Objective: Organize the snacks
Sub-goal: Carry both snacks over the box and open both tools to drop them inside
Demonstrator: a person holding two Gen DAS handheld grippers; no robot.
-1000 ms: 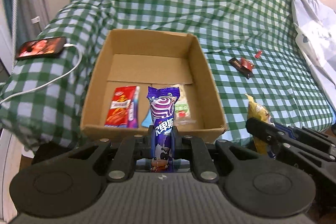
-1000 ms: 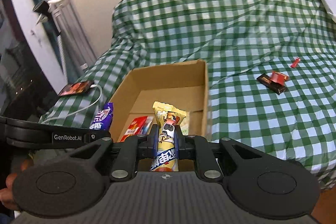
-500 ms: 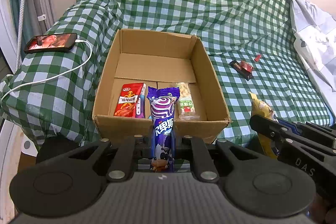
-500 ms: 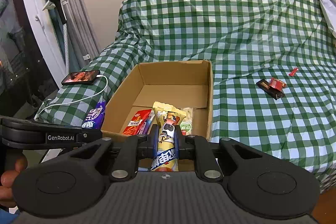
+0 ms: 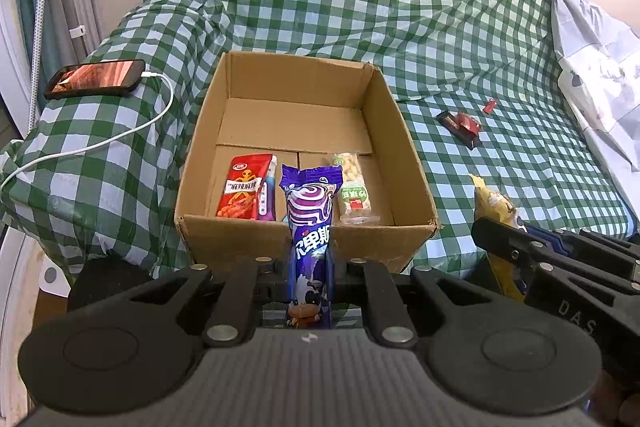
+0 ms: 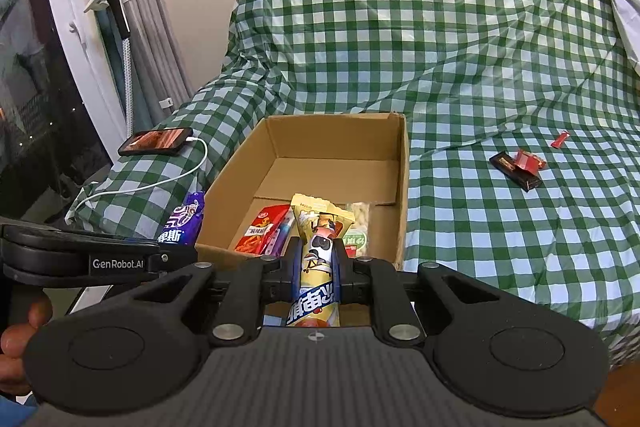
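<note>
The cardboard box sits on the green checked cloth, and it is the place everything is measured from. Inside it, against the near wall, lie a red snack packet, a purple-and-blue packet tucked just beside that, and a clear pack of nuts toward the right; the far half of the box floor is bare.

Two more snacks are in hand and not yet in. The left gripper is clamped on a purple wafer bar, held upright just in front of the box's near wall. The right gripper is pinched tight on a yellow snack bar, also upright, just short of the near wall and toward the box's right corner.

Out on the cloth, well to the right of the box, a dark chocolate bar lies with a red wrapper touching it, and a small red candy rests a little farther off.

By my reckoning the job is roughly halfway: three in, two about to go in, and those last pieces to fetch. A phone on its white cable lies left of the box.
</note>
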